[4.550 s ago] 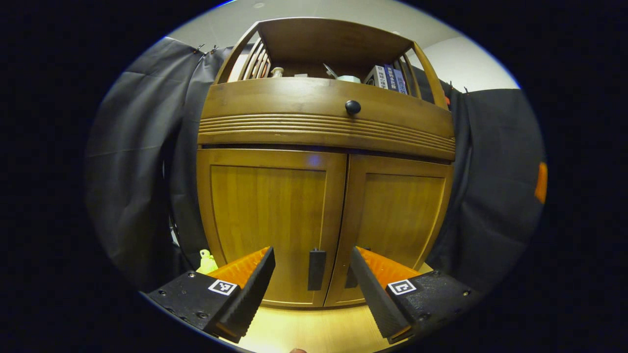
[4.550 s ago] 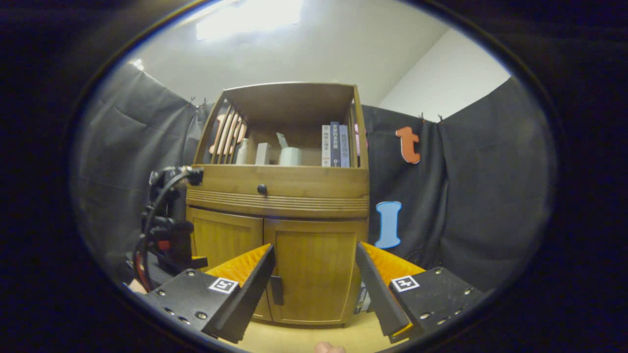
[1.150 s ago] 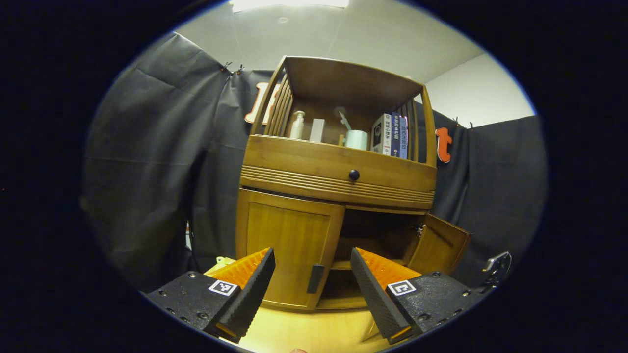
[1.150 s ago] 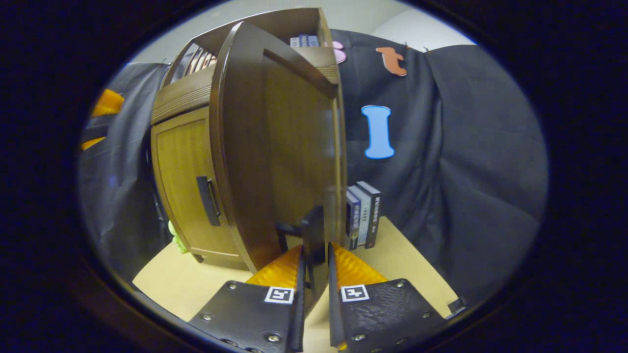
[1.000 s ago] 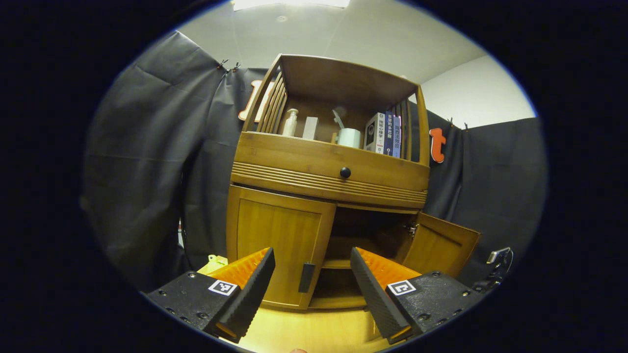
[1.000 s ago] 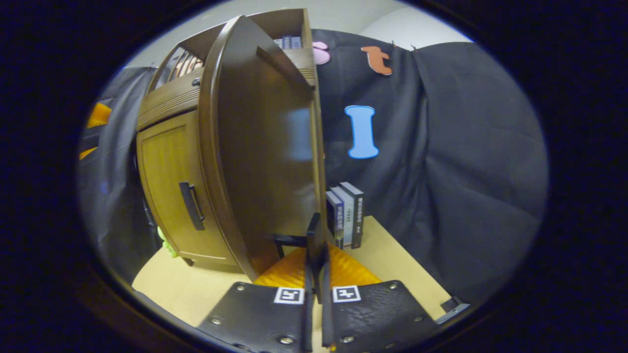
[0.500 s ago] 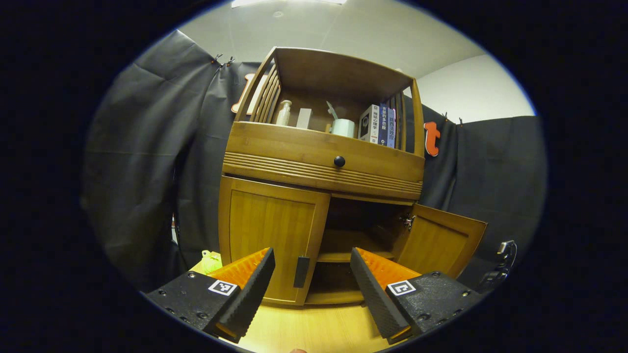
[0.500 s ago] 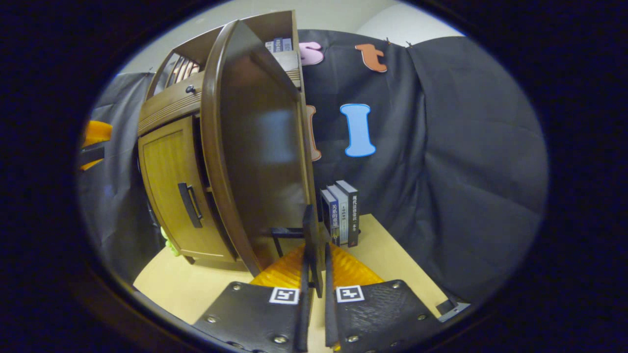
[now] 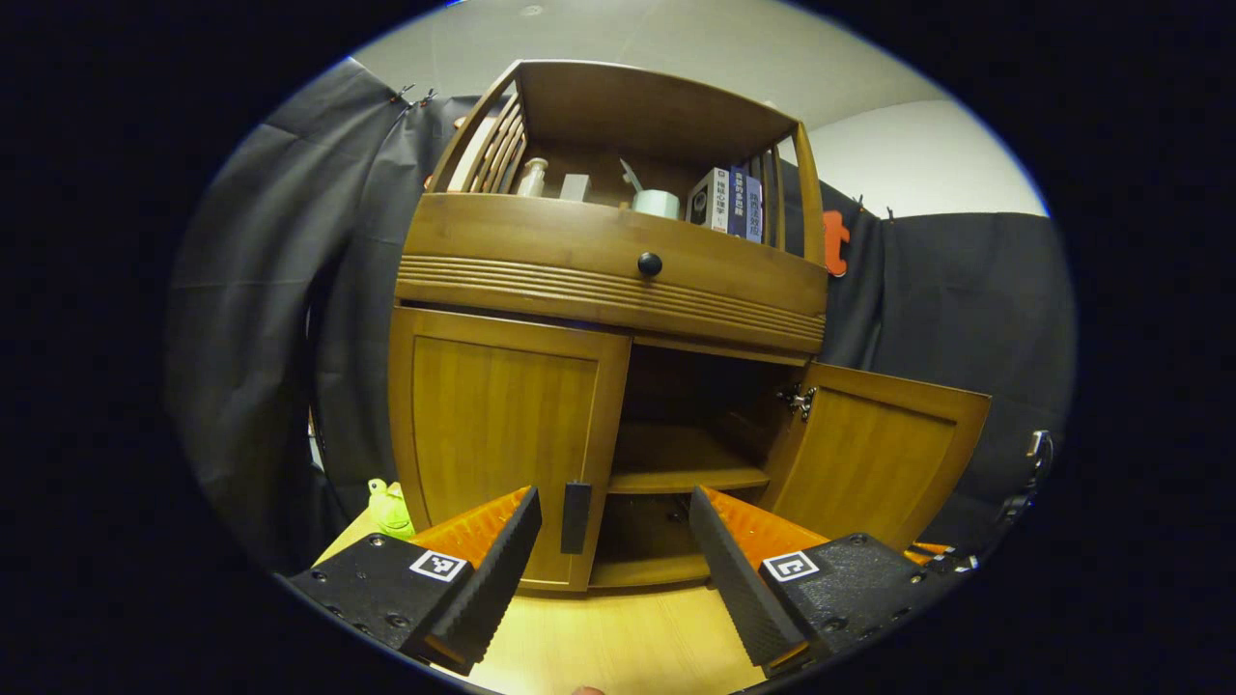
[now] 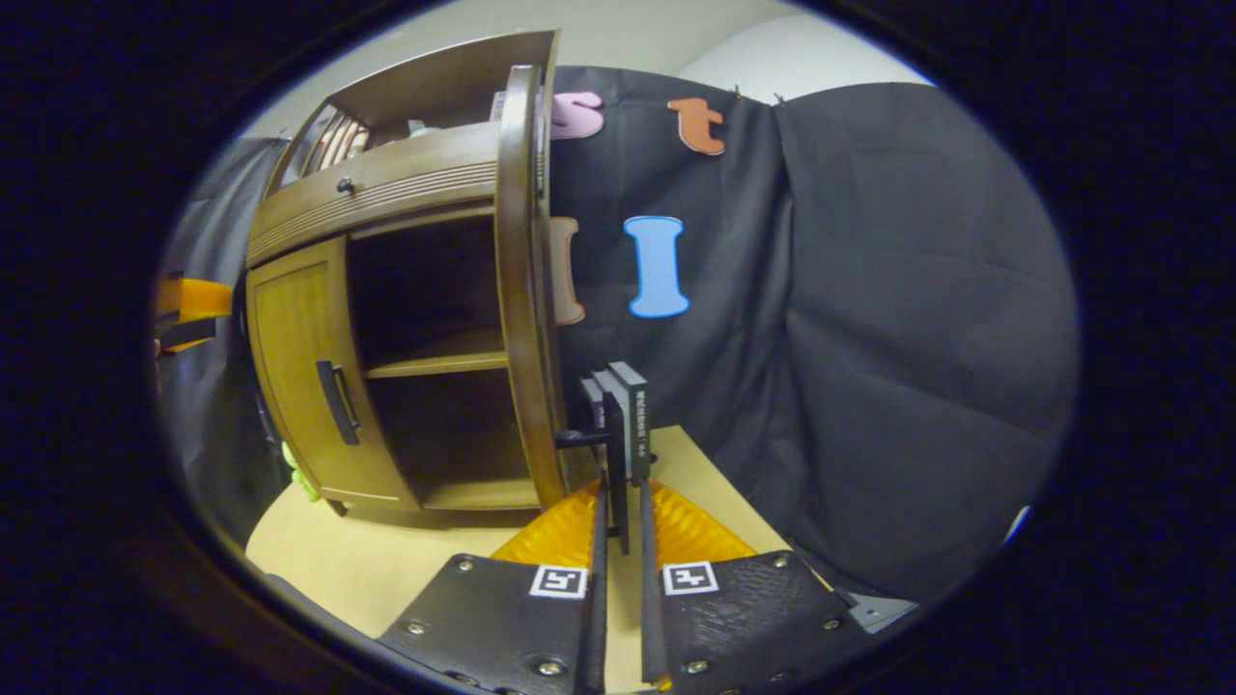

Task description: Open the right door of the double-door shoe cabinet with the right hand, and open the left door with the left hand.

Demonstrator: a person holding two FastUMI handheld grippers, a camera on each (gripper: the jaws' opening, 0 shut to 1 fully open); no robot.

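The right door point(image 9: 874, 463) of the shoe cabinet point(image 9: 608, 270) stands swung wide, edge-on in the right gripper view, and the right gripper point(image 10: 618, 512) has its fingers pressed together on that door's handle point(image 10: 606, 454); the left door point(image 9: 502, 434) is shut, its handle point(image 9: 575, 516) low on the inner edge. The left gripper point(image 9: 615, 536) hangs in front of it with its fingers spread wide, the handle just inside the left finger and not yet touched. To do this step well, I'd say the left hand should shift a little to its left so the handle sits midway between the fingers, go in level, close on the bar squarely, then pull along the door's arc rather than straight back, so the grip doesn't slip off; the right one can let go, its door looks far enough out. The left gripper points a bit upward at the cabinet front, low above the wooden tabletop point(image 9: 618, 647); the right one sits beside the open door, near some books point(image 10: 628, 415) standing by the cabinet.
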